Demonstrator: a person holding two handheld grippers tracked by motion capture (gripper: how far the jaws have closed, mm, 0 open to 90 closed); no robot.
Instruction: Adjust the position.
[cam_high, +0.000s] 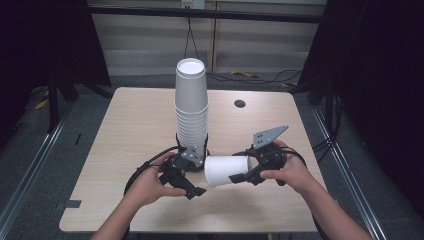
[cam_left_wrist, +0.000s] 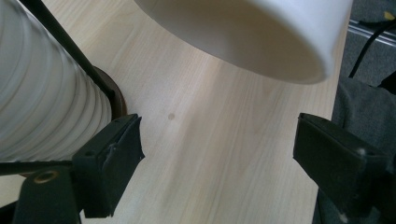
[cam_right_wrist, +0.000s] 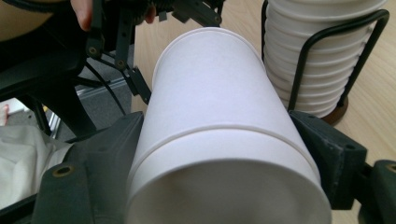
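Observation:
A tall stack of white paper cups (cam_high: 191, 105) stands in a black wire holder (cam_right_wrist: 364, 51) at the middle of the wooden table (cam_high: 135, 125). My right gripper (cam_high: 240, 166) is shut on a single white cup (cam_high: 220, 171), which lies on its side just right of the stack's foot. In the right gripper view both jaws press on the cup's (cam_right_wrist: 215, 121) walls. My left gripper (cam_high: 196, 175) is open, low in front of the holder's base (cam_left_wrist: 116, 100). Bare tabletop lies between its jaws, with the stack (cam_left_wrist: 42, 93) on the left and the held cup (cam_left_wrist: 252, 32) above.
A dark round hole (cam_high: 240, 103) sits in the table behind the stack. Cables (cam_high: 250, 76) lie on the floor beyond the far edge. The two hands are close together near the front edge, and the left gripper (cam_right_wrist: 140, 28) appears behind the cup in the right gripper view.

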